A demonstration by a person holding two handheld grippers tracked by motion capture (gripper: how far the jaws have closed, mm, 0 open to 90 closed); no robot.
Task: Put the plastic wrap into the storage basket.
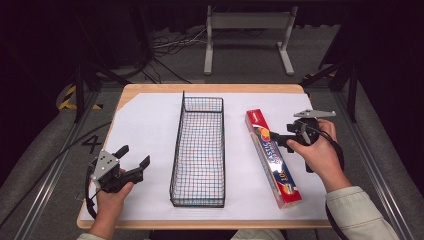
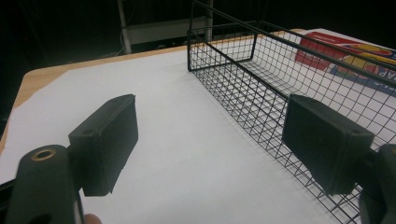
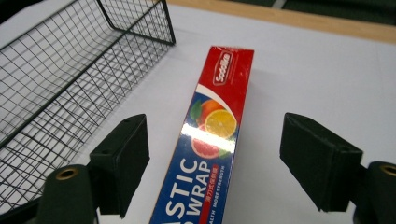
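Observation:
A long red and blue plastic wrap box (image 1: 272, 157) lies flat on the white sheet, to the right of a black wire basket (image 1: 178, 145). My right gripper (image 1: 276, 140) reaches the box from the right, near its far half. In the right gripper view the box (image 3: 219, 116) runs between the two jaws of the right gripper (image 3: 215, 158), with a gap on each side, so the pads do not touch it. At the front left of the table my left gripper (image 1: 134, 156) stands open and holds nothing. Its own view, along the left gripper (image 2: 210, 140), shows the basket (image 2: 243, 79) at the right and the box (image 2: 345, 56) beyond.
The white sheet (image 1: 145, 125) covers most of the wooden table (image 1: 210, 88). The basket (image 3: 70, 84) is long and narrow, with nothing in it. A white metal stand (image 1: 247, 30) and cables lie on the floor beyond the far edge.

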